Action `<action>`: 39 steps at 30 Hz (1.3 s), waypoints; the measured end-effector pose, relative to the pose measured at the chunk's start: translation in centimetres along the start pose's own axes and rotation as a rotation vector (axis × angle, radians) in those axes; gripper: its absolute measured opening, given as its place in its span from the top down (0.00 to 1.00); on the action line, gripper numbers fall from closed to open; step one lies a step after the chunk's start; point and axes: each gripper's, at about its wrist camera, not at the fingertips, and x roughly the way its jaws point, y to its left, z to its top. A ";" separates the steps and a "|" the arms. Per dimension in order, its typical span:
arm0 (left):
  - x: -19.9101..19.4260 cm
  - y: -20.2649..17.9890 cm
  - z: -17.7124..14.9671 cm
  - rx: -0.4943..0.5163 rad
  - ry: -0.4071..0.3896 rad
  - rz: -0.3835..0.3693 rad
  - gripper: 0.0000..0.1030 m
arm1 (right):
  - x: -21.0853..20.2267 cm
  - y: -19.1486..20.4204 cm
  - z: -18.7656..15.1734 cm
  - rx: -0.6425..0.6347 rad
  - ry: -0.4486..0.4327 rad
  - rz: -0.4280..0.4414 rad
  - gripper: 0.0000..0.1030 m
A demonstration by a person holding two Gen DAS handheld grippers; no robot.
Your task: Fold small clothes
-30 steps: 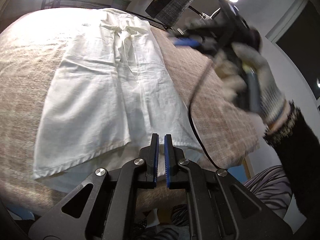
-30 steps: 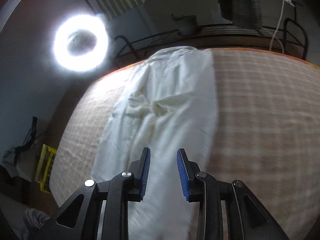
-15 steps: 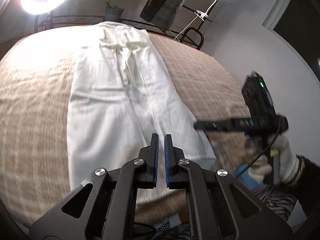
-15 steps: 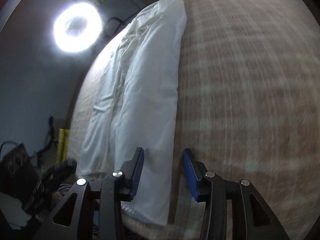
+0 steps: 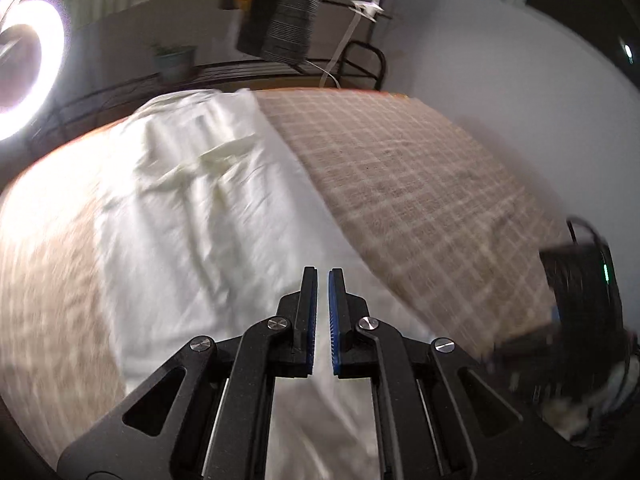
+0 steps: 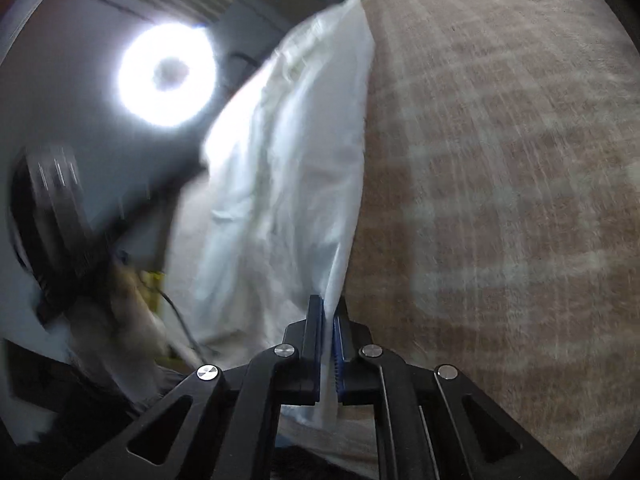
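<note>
A pair of white trousers [image 5: 192, 216] lies lengthwise on a beige checked bed cover [image 5: 420, 184], waist at the far end. My left gripper [image 5: 323, 276] is shut and empty, hovering above the near part of the trousers. My right gripper [image 6: 329, 308] is shut on the near right edge of the white trousers [image 6: 288, 168], and the cloth rises from the cover [image 6: 500, 200] into its jaws. The right gripper's body shows at the right edge of the left wrist view [image 5: 580, 280].
A lit ring light [image 5: 24, 68] stands at the far left of the bed. A black metal rail [image 5: 360, 64] with hanging dark cloth [image 5: 288, 8] and a potted plant [image 5: 174, 62] runs behind the bed. A gloved hand [image 6: 132, 312] with the other gripper is left of the trousers.
My right gripper dropped to the trousers' near right edge and closed on it. My left gripper stayed shut and tilted up toward the far end of the bed.
</note>
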 end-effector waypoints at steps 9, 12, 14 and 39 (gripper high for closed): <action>9.2 0.9 -0.2 0.044 0.086 0.078 0.97 | 0.2 -0.7 -0.4 0.000 0.018 -0.004 0.98; 9.1 1.1 -0.2 0.036 0.091 0.070 0.97 | -0.1 -1.2 -0.5 -0.001 0.023 0.024 0.99; 8.4 1.1 0.1 0.029 0.114 0.056 0.97 | -0.6 -1.8 -0.5 0.002 0.027 0.051 0.97; -9.0 10.7 -11.7 -0.335 0.098 0.118 0.96 | -6.9 6.1 2.7 -0.374 -0.171 -0.125 0.82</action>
